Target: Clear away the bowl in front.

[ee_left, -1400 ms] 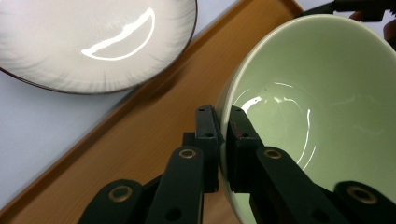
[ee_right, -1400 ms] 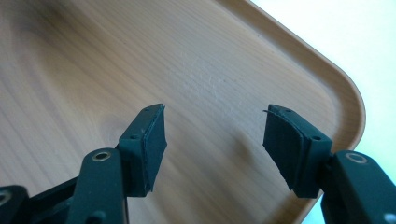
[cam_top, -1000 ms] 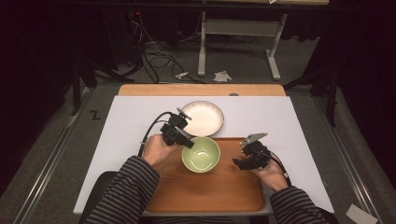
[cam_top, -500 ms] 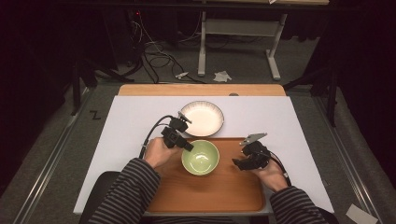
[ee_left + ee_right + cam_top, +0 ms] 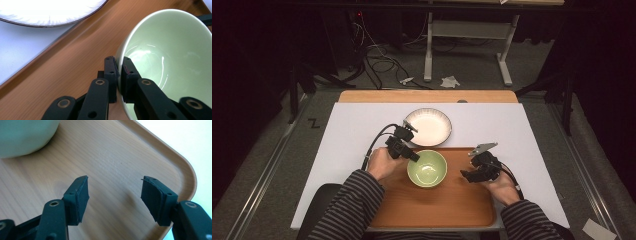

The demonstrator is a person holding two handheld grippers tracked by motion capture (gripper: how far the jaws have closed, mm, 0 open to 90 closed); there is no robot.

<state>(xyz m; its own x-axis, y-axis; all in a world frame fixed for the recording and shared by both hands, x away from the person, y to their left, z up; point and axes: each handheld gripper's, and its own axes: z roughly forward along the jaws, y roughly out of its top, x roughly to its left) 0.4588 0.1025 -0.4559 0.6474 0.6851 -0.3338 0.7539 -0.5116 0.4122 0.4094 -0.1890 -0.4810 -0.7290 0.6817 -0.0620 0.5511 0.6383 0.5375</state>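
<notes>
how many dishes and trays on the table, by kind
Glossy pale green ceramic bowl: 1
White round plate with a dark rim: 1
Brown wooden tray with rounded corners: 1
Total: 3

One green bowl [image 5: 427,168], one white plate [image 5: 428,127], one wooden tray [image 5: 447,205], two grippers.

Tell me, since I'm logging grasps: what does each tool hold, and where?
Left tool pinches the green bowl by its rim; right tool holds nothing.
</notes>
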